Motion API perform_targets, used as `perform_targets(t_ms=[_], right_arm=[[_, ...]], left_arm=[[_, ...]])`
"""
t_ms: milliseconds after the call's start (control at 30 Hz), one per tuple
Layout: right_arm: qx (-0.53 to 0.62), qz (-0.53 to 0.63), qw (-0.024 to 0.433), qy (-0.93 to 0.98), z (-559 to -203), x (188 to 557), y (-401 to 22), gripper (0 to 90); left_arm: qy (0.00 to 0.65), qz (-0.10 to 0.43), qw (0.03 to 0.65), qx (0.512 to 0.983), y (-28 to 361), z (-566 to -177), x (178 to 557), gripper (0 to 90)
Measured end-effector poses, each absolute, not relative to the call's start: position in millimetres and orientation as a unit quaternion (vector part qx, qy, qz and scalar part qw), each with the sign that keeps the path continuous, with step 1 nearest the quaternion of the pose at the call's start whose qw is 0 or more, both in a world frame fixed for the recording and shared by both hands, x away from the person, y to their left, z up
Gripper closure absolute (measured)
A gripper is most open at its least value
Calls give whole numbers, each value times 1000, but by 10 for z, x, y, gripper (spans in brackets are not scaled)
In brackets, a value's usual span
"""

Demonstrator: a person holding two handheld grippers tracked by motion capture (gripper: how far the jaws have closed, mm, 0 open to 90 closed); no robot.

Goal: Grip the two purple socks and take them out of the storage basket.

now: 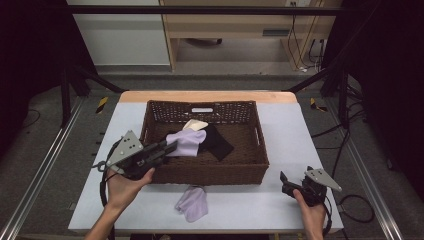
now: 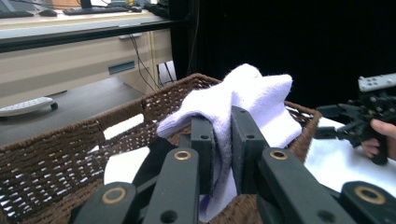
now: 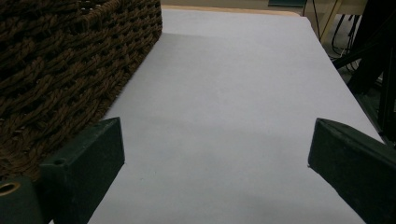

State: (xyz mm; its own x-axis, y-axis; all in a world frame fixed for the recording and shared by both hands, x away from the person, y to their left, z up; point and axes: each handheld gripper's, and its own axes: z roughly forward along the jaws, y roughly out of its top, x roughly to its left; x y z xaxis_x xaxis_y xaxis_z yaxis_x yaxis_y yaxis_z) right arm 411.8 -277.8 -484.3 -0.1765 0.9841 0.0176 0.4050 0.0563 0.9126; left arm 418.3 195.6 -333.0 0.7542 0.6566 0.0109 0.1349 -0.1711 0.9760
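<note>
Over basket [image 1: 205, 172] left rim: left gripper [image 1: 170, 147] pinching lilac sock [image 1: 187, 141]. Carry past rim, then release inside. Right gripper [image 1: 290, 184] spread, idle near-right. Second sock [image 1: 192, 204] near edge.

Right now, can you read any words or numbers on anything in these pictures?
None: no word, number or label can be read.
The wicker basket, the lilac sock and the second lilac sock on the table are all plain.
The yellow-and-black stripes on the floor are only a pattern, with no letters.
</note>
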Motion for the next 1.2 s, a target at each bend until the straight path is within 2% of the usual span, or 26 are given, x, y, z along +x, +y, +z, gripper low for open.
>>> perform_targets(t_ms=[733,1200], right_arm=[[542,421,346,640,-4844,4111,-2777,41],[540,423,347,640,-4844,4106,-2779,41]], left_arm=[[257,196,547,772,2051,-3780,3672,805],[275,144,481,820,1949,-4341,3738,802]])
